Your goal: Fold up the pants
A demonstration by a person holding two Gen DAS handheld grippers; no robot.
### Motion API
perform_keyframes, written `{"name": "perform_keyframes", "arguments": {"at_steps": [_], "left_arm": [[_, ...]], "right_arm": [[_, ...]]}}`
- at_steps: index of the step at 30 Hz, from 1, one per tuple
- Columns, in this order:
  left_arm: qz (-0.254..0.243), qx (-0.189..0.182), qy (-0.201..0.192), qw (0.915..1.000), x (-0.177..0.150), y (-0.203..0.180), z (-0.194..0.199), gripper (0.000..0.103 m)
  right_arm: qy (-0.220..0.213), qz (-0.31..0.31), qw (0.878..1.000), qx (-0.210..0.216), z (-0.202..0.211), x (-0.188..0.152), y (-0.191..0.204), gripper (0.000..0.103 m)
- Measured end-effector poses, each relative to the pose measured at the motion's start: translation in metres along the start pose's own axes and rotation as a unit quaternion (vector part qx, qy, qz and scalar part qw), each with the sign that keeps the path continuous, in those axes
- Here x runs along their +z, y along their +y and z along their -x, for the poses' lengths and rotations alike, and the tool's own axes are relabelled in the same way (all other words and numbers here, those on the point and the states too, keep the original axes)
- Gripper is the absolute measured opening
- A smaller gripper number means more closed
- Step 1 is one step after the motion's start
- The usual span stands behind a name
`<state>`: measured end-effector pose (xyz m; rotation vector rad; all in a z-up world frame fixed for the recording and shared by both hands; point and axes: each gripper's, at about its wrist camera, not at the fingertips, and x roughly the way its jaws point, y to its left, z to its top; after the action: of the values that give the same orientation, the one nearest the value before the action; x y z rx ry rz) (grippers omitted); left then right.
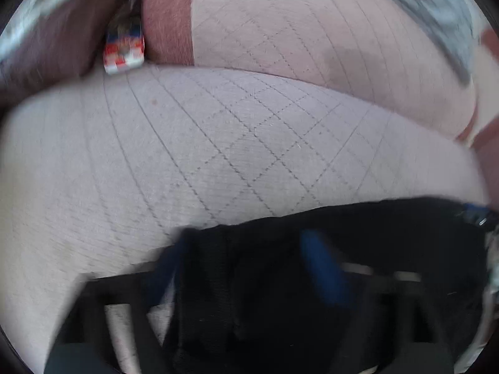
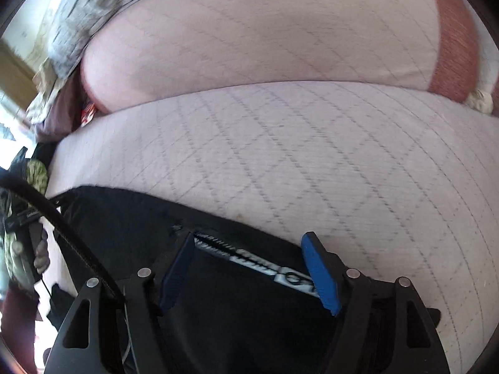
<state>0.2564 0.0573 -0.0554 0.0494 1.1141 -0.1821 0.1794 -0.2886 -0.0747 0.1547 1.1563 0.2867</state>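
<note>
We see a quilted sofa seat (image 2: 312, 143) bearing the black pants (image 2: 131, 218) along its near edge. Our right gripper (image 2: 249, 271) spreads wide over their waistband; our left gripper (image 1: 249, 268) is too blurred to tell.

one black pants (image 2: 131, 218), two quilted cushions (image 2: 312, 162), one red-and-white box (image 1: 124, 50), two grippers (image 2: 249, 271)

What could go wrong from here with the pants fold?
1. The right hand-held gripper stands open over the pants near a white-printed label; closing here may catch only the top layer.
2. The left view is motion-blurred, so the left hand-held gripper can't be judged; a misplaced pinch is possible.
3. The pants lie at the cushion front edge and could slide off.
</note>
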Motion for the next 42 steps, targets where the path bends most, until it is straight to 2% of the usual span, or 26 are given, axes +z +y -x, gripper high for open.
{"name": "perform_keyframes", "arguments": {"at_steps": [1, 2, 3, 4, 6, 11, 13, 14, 15, 17, 20, 22, 25, 26, 27, 28, 30, 31, 32, 33, 35, 36, 38, 42], "left_arm": [[-0.001, -0.016, 0.001, 0.9999, 0.000, -0.002, 0.003, 0.019], [0.008, -0.034, 0.006, 0.9994, 0.001, -0.001, 0.005, 0.012], [0.017, -0.032, 0.003, 0.9993, 0.001, -0.002, 0.009, 0.012], [0.016, -0.022, -0.005, 0.9996, 0.000, -0.004, 0.014, 0.012], [0.013, -0.011, -0.018, 0.9997, -0.004, -0.008, 0.027, 0.012], [0.010, -0.030, -0.060, 0.9977, -0.018, -0.018, 0.081, 0.012], [-0.003, -0.025, -0.077, 0.9967, -0.023, -0.027, 0.101, 0.012], [-0.005, -0.027, -0.086, 0.9959, -0.027, -0.031, 0.114, 0.012], [-0.005, -0.030, -0.092, 0.9953, -0.026, -0.034, 0.120, 0.012], [0.001, -0.043, -0.103, 0.9938, -0.029, -0.038, 0.136, 0.013], [-0.001, -0.041, -0.105, 0.9936, -0.029, -0.039, 0.137, 0.013], [-0.005, -0.029, -0.101, 0.9945, -0.024, -0.036, 0.125, 0.013], [0.011, -0.030, -0.090, 0.9954, -0.021, -0.022, 0.106, 0.013], [0.015, -0.028, -0.087, 0.9957, -0.019, -0.017, 0.100, 0.013], [0.017, -0.028, -0.083, 0.9960, -0.017, -0.013, 0.092, 0.013], [0.016, -0.027, -0.080, 0.9963, -0.016, -0.011, 0.087, 0.013], [0.012, -0.020, -0.074, 0.9970, -0.016, -0.009, 0.077, 0.013], [0.010, -0.016, -0.072, 0.9972, -0.017, -0.009, 0.073, 0.013], [0.008, -0.012, -0.071, 0.9974, -0.017, -0.009, 0.071, 0.013], [0.005, -0.006, -0.070, 0.9975, -0.017, -0.010, 0.068, 0.013], [0.006, 0.000, -0.071, 0.9975, -0.018, -0.011, 0.070, 0.013], [0.011, -0.001, -0.071, 0.9974, -0.020, -0.011, 0.074, 0.013], [0.017, -0.004, -0.076, 0.9970, -0.023, -0.013, 0.086, 0.013], [-0.007, 0.001, -0.105, 0.9944, -0.035, -0.023, 0.132, 0.013]], "right_arm": [[0.001, 0.018, 1.000, -0.022, -0.001, -0.001, 0.008, 0.039], [0.001, 0.027, 0.999, -0.033, -0.001, -0.002, 0.012, 0.016], [0.004, 0.020, 1.000, -0.022, 0.001, -0.003, 0.012, 0.001], [0.003, 0.007, 1.000, -0.010, 0.006, -0.004, 0.013, 0.001], [-0.009, 0.007, 1.000, -0.026, 0.016, -0.009, 0.018, 0.001], [-0.025, 0.009, 0.999, -0.037, 0.046, -0.030, 0.035, 0.001], [-0.030, 0.016, 0.998, -0.055, 0.057, -0.035, 0.042, 0.002], [-0.028, 0.019, 0.998, -0.062, 0.060, -0.036, 0.044, 0.014], [-0.020, 0.021, 0.997, -0.066, 0.059, -0.036, 0.045, 0.049], [-0.029, 0.033, 0.995, -0.087, 0.059, -0.036, 0.047, 0.084], [-0.018, 0.059, 0.992, -0.113, 0.044, -0.028, 0.048, 0.084], [-0.005, 0.081, 0.988, -0.134, 0.030, -0.021, 0.048, 0.083], [0.013, 0.112, 0.981, -0.159, 0.003, -0.008, 0.044, 0.080], [0.027, 0.123, 0.978, -0.165, -0.008, -0.003, 0.039, 0.082], [0.035, 0.129, 0.979, -0.154, -0.017, 0.000, 0.032, 0.094], [0.036, 0.127, 0.980, -0.147, -0.020, 0.002, 0.025, 0.099], [0.043, 0.108, 0.986, -0.119, -0.025, 0.005, 0.013, 0.100], [0.032, 0.104, 0.988, -0.111, -0.023, 0.001, 0.012, 0.098], [0.024, 0.111, 0.988, -0.107, -0.020, -0.003, 0.016, 0.087], [0.017, 0.116, 0.989, -0.094, -0.016, -0.007, 0.021, 0.065], [0.015, 0.122, 0.989, -0.081, -0.008, -0.013, 0.033, 0.037], [0.015, 0.123, 0.989, -0.083, -0.006, -0.014, 0.037, 0.029], [0.009, 0.115, 0.989, -0.091, 0.002, -0.017, 0.042, 0.024], [-0.026, 0.104, 0.988, -0.112, 0.029, -0.029, 0.054, 0.020]]}}
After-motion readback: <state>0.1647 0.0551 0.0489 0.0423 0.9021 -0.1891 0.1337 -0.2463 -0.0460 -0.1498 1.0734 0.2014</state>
